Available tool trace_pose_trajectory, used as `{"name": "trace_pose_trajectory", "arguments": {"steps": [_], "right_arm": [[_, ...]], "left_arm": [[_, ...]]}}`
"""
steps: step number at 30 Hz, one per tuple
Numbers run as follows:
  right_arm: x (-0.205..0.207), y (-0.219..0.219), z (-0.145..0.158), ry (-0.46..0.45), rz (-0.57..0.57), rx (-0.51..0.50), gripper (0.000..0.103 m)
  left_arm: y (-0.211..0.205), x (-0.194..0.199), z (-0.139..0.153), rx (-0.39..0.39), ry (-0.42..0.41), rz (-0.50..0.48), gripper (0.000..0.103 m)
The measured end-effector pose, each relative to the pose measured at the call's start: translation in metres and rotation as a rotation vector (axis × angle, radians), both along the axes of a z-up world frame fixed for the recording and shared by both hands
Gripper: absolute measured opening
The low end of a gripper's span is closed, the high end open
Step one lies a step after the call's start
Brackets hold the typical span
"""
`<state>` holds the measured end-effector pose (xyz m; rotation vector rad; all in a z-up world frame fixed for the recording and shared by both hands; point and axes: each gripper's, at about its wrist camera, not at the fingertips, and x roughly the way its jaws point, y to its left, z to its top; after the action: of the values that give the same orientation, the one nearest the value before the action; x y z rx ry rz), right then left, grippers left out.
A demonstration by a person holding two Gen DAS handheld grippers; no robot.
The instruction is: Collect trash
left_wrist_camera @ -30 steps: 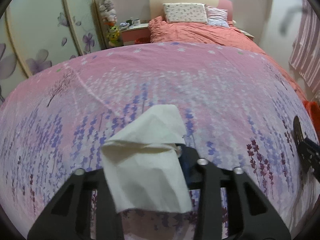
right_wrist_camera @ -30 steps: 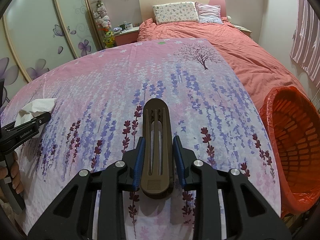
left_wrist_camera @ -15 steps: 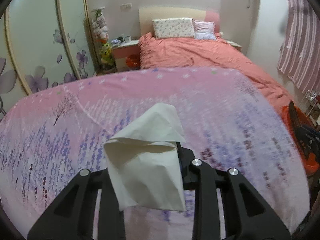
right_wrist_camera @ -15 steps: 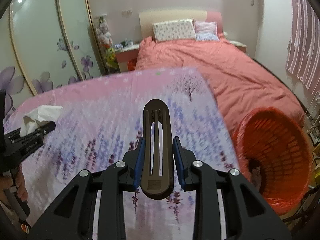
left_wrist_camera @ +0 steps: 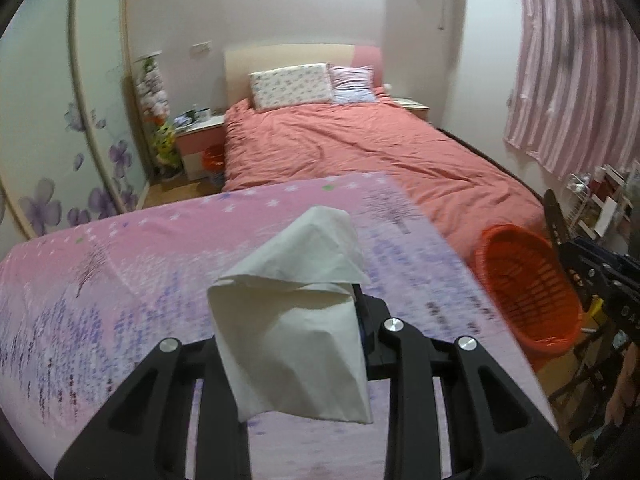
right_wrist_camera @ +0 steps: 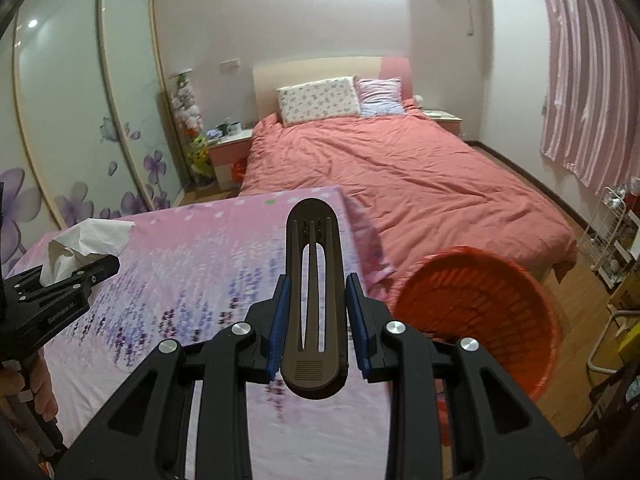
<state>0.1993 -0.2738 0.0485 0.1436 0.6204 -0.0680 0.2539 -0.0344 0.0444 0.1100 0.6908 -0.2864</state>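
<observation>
The left gripper (left_wrist_camera: 320,320) pinches a crumpled white tissue (left_wrist_camera: 292,312) whose folds drape over the fingertips, so the left pad is hidden entirely and only a sliver of the right one shows. In the right wrist view this gripper appears at the left edge, cut off by the frame, with the tissue (right_wrist_camera: 86,246) sticking up from its jaws and part of a hand (right_wrist_camera: 38,390) below it. The right gripper (right_wrist_camera: 318,320) is clamped on a brown slotted plastic clip (right_wrist_camera: 314,300), its blue pads (right_wrist_camera: 279,328) pressing the clip's two sides; the clip's lower end overhangs the fingers. Both things are held up in the air above the pink floral bedspread (right_wrist_camera: 180,280), which is smeared by motion blur so its lavender print is hard to read. Past the bedspread's right edge stands the orange basket (right_wrist_camera: 492,312), its near rim partly covered by the right gripper's frame. Compared with a second ago, both views look from higher up: the bedspread fills less of each picture, the far coral bed (right_wrist_camera: 400,172) and floor show more, and the basket's whole opening has come into view.
</observation>
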Motion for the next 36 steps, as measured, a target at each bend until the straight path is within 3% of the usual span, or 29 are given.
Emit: {"name": "trace_pose_trajectory", "arguments": {"steps": [10, 17, 22, 26, 30, 31, 33, 36], "right_arm": [[-0.005, -0.068, -0.006, -0.013, -0.117, 0.036, 0.029], [0.002, -0.116, -0.019, -0.014, -0.189, 0.112, 0.029], [0.017, -0.146, -0.042, 0.017, -0.221, 0.167, 0.030], [0.021, -0.160, -0.058, 0.035, -0.238, 0.188, 0.053], [0.006, -0.158, -0.061, 0.018, -0.261, 0.155, 0.067], [0.002, -0.156, -0.060, 0.013, -0.267, 0.139, 0.070], [-0.008, -0.151, -0.055, 0.000, -0.278, 0.098, 0.087], [-0.025, -0.134, -0.044, -0.010, -0.311, 0.017, 0.101]], "left_arm": [[-0.114, -0.014, 0.003, -0.009, -0.002, -0.193, 0.028], [-0.189, -0.010, -0.013, -0.057, 0.051, -0.319, 0.030], [-0.244, 0.002, -0.043, -0.045, 0.108, -0.392, 0.042], [-0.265, 0.015, -0.073, 0.000, 0.154, -0.379, 0.052], [-0.253, 0.023, -0.088, 0.012, 0.173, -0.341, 0.057], [-0.250, 0.022, -0.087, 0.015, 0.169, -0.333, 0.060], [-0.232, 0.015, -0.085, 0.031, 0.136, -0.313, 0.065], [-0.201, -0.001, -0.075, 0.053, 0.073, -0.271, 0.078]]}}
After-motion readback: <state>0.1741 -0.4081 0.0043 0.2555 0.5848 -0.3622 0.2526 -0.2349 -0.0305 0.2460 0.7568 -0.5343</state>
